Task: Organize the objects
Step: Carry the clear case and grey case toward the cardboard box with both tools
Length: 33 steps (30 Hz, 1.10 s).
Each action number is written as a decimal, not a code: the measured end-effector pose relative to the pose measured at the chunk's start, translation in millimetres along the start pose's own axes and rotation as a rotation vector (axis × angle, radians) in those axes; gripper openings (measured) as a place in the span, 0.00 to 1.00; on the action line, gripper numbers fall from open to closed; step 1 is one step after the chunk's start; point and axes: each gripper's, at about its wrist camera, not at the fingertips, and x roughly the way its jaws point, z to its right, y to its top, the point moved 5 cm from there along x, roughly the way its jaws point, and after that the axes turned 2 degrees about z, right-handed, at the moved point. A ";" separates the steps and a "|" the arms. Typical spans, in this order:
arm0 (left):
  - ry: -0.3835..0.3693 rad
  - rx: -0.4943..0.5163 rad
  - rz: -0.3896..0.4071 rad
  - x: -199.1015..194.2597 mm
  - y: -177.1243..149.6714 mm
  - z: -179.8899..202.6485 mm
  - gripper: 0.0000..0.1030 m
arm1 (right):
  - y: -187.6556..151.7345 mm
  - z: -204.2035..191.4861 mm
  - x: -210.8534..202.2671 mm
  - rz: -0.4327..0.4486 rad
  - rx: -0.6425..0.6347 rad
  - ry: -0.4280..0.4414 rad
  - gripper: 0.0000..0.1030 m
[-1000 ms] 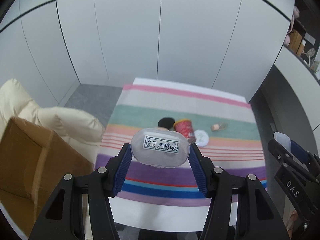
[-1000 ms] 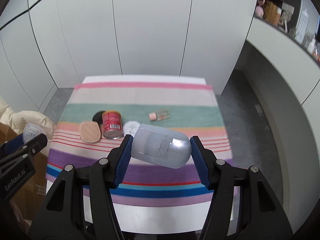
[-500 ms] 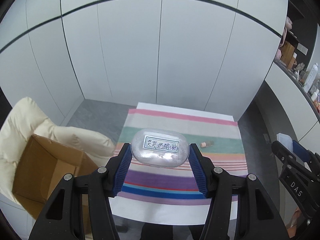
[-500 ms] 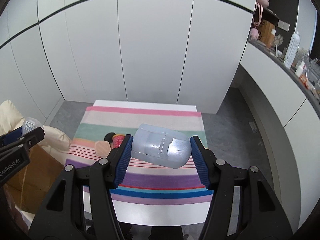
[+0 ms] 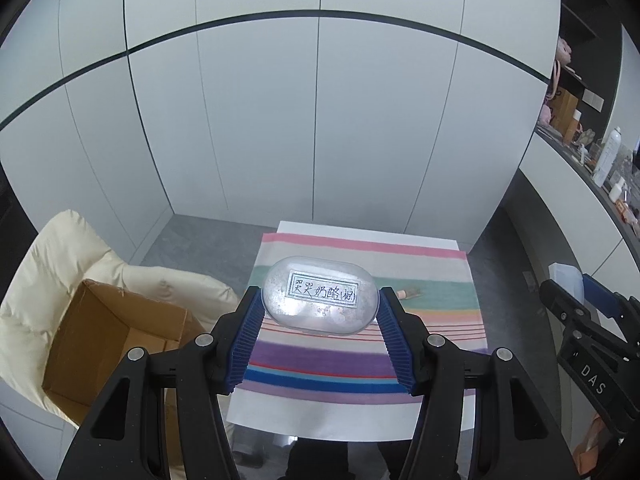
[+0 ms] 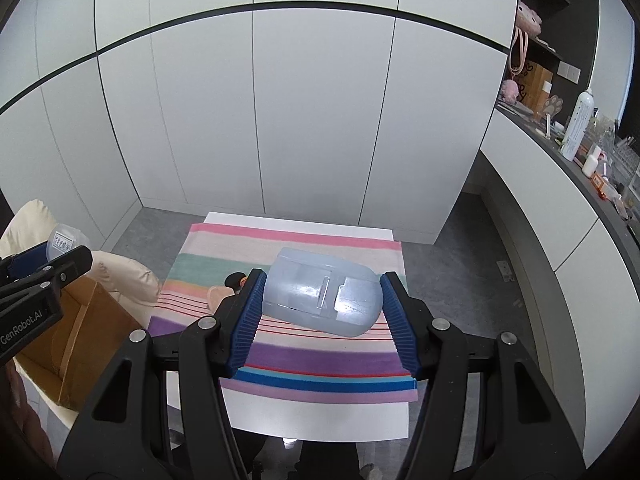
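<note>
Above striped cloth (image 5: 360, 352) | left gripper (image 5: 320, 316) clamps labelled lid (image 5: 320, 300) | right gripper (image 6: 320, 304) clamps translucent box (image 6: 320, 294)

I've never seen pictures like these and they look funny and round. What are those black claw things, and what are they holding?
Each black claw is a hand-held gripper: a person carries one in each hand, with a small wide-eyed camera on it, which bends the picture round.

One picture looks along the left hand-held gripper. Its blue pads squeeze a clear oval lid with a handwritten label.

The other looks along the right hand-held gripper, which squeezes a frosted plastic box.

Both are high above a table with a striped cloth. A few small things lie on it, mostly hidden. Beside the table, a cardboard box sits on a cream cushion.
</note>
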 end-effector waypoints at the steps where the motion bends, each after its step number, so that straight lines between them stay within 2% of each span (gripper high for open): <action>1: 0.001 0.000 0.002 -2.2 -0.1 -0.5 0.57 | -0.1 -0.8 -1.7 0.001 0.000 0.003 0.59; 14: 0.003 0.024 0.050 -43.4 -12.7 1.6 0.57 | -19.1 -5.5 -30.0 0.006 -0.013 0.020 0.59; 22: 0.010 0.033 0.079 -87.0 -47.3 0.3 0.57 | -54.7 -1.5 -58.1 -0.009 0.023 0.053 0.59; 33: 0.037 0.016 0.065 -121.9 -102.5 -20.9 0.57 | -116.1 2.4 -94.9 -0.057 0.045 0.080 0.59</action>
